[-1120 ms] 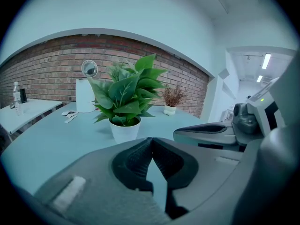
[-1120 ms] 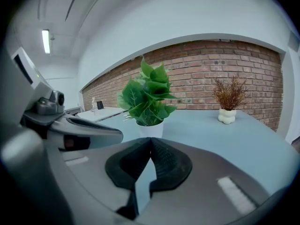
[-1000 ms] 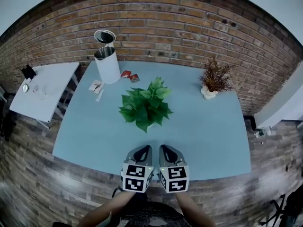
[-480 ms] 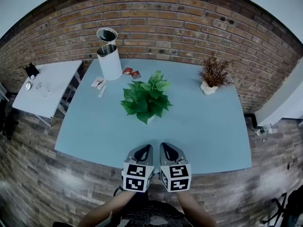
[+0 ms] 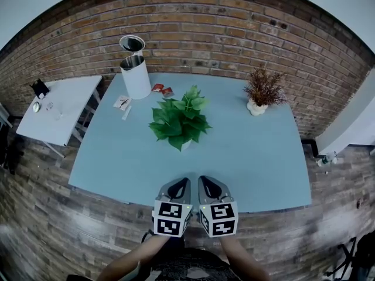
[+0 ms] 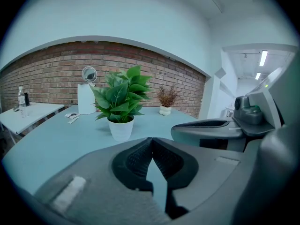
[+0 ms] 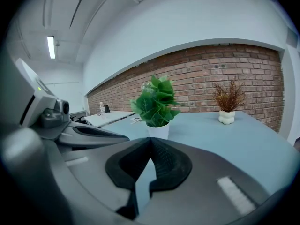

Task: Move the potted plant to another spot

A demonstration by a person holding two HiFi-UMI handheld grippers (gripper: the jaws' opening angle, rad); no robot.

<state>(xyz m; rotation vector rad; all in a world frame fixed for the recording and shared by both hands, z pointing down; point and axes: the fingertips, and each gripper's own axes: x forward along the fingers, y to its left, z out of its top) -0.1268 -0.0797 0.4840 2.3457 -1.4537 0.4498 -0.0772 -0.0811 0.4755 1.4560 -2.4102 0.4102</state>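
The green leafy potted plant [image 5: 179, 120] stands upright in a white pot [image 5: 185, 146] near the middle of the light blue table [image 5: 252, 163]. My left gripper [image 5: 179, 184] and right gripper [image 5: 205, 184] hover side by side over the table's front edge, well short of the plant. Both are shut and hold nothing. In the left gripper view the plant [image 6: 121, 97] rises beyond the closed left gripper [image 6: 151, 140]. It shows the same way, ahead and slightly left [image 7: 156, 102], past the closed right gripper [image 7: 150, 140] in the right gripper view.
A dried brown plant [image 5: 262, 89] in a small white pot stands at the table's back right. At the back left are a tall white cylinder [image 5: 135, 76] with a round mirror [image 5: 132, 43], small red packets [image 5: 163, 89] and papers [image 5: 121, 103]. A white side table [image 5: 58, 107] stands left.
The head view has shifted a little, so the table and plant sit slightly higher in the picture. Both grippers stay shut, side by side. The plant stands in the same spot.
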